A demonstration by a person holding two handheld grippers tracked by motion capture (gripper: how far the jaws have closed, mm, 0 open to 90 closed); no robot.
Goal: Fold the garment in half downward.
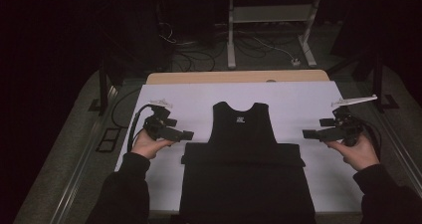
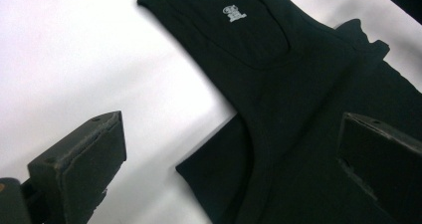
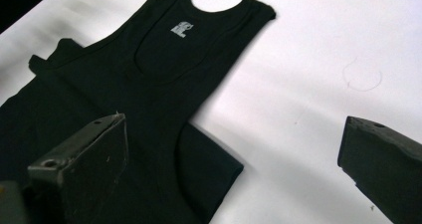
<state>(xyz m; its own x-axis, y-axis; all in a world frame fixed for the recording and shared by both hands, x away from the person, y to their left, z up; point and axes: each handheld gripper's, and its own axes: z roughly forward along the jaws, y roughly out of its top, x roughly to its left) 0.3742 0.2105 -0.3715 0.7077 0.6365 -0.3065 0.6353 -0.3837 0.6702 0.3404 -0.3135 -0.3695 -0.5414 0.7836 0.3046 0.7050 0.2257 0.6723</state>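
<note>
While the black tank top (image 1: 242, 134) lies flat in the middle of the white table cover (image 1: 298, 99), neck hole toward twelve o'clock, we hold a gripper off each side of it and touch nothing yet. It rests on a second, wider piece of black fabric (image 1: 246, 194) that runs toward six o'clock and off the near edge; whether that is a separate garment we cannot tell.

At nine o'clock from the top, our left gripper (image 1: 185, 134) hangs just beside the cloth, jaws spread wide and empty. Its own view looks between those jaws at the white neck label (image 2: 234, 12) and the armhole edge, with a folded corner of dark cloth (image 2: 214, 169) poking out beneath.

At three o'clock, our right gripper (image 1: 307, 133) mirrors it, jaws likewise parted with nothing between them, a little farther from the garment. The right gripper view shows the matching folded corner (image 3: 211, 171) on bare white cover.

We judge this to be the approach before a first grasp, probably to fold or lift the top. Next we would bring both grippers inward to the side hems, lower one jaw under the edge, and close on the top layer alone.
</note>
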